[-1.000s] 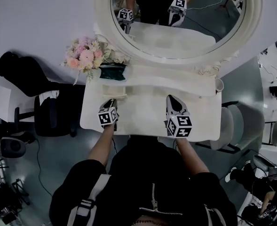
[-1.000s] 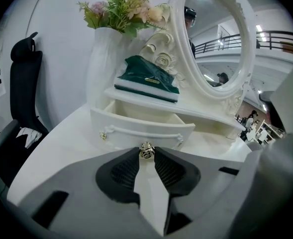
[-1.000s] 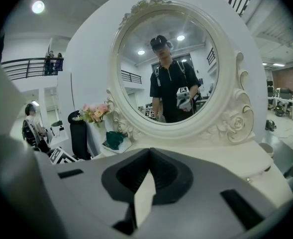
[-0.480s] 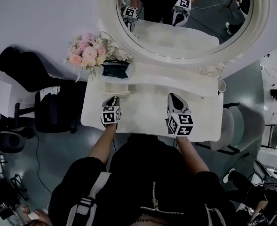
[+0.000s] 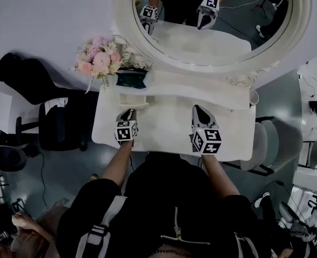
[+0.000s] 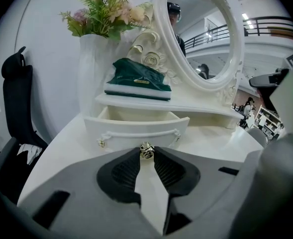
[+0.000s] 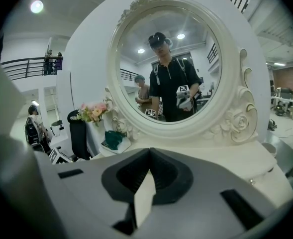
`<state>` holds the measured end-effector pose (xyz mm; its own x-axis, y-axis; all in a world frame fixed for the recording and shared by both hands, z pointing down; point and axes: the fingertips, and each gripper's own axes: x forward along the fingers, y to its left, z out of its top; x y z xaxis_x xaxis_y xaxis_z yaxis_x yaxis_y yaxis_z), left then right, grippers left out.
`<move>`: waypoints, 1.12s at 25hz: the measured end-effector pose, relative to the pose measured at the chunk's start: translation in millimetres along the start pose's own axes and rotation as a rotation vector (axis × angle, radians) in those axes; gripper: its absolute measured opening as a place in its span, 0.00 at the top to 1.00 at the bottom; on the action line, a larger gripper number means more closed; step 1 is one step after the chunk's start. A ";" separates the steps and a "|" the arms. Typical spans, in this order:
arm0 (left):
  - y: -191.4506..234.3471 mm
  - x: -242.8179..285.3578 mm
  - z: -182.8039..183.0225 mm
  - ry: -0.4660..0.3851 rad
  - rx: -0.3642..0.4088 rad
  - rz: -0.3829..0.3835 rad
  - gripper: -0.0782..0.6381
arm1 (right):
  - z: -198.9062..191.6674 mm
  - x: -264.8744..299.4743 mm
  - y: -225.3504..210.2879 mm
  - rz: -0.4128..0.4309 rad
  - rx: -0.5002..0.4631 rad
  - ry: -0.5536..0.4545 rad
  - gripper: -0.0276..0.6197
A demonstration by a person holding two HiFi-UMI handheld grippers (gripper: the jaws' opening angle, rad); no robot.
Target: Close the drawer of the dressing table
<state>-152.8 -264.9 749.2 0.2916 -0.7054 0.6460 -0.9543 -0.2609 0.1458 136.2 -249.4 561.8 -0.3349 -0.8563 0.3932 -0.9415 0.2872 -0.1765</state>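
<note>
Gripping the round brass knob (image 6: 146, 152) in your narrowed left gripper (image 5: 127, 116), push the open cream wooden drawer (image 6: 136, 129) straight in.

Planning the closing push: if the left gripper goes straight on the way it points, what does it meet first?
The brass knob on the open drawer front. The knob sits between the left gripper jaw tips, apparently gripped, so going on would press straight into the drawer front.
</note>
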 end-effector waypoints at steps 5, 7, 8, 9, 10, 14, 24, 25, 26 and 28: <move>-1.3 -1.5 3.7 -0.007 0.036 -0.009 0.76 | -2.8 1.6 0.3 0.001 0.003 0.008 0.95; -1.8 -2.8 2.0 -0.011 0.029 -0.008 0.76 | -3.5 2.3 0.7 0.001 0.004 0.009 0.95; -2.3 -3.7 0.8 -0.015 0.025 -0.007 0.76 | -3.6 2.6 1.1 0.002 0.004 0.010 0.95; -2.8 -4.4 -0.5 -0.019 0.022 -0.006 0.76 | -3.4 2.9 1.3 0.003 0.004 0.009 0.95; -3.2 -4.5 -1.6 -0.022 0.020 -0.005 0.76 | -3.2 3.2 1.2 0.003 0.003 0.009 0.95; -1.8 -4.7 -0.4 -0.029 0.012 -0.008 0.76 | -2.7 3.6 0.6 0.002 0.001 0.012 0.95; 0.0 -6.0 6.1 -0.068 -0.025 -0.061 0.76 | -4.6 5.6 3.0 0.006 0.002 0.021 0.95; 0.3 -6.0 6.1 -0.069 -0.019 -0.065 0.76 | -5.0 5.9 2.8 0.005 0.002 0.022 0.95; 0.6 -5.9 6.0 -0.070 -0.011 -0.067 0.76 | -5.6 6.3 2.3 0.004 0.003 0.022 0.95; 0.6 -5.8 6.0 -0.069 0.015 -0.061 0.77 | -7.0 7.1 1.2 0.003 0.004 0.026 0.95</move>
<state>-154.6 -264.9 741.1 0.3532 -0.7316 0.5831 -0.9338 -0.3140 0.1716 132.5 -252.2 570.7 -0.3391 -0.8439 0.4157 -0.9402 0.2885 -0.1812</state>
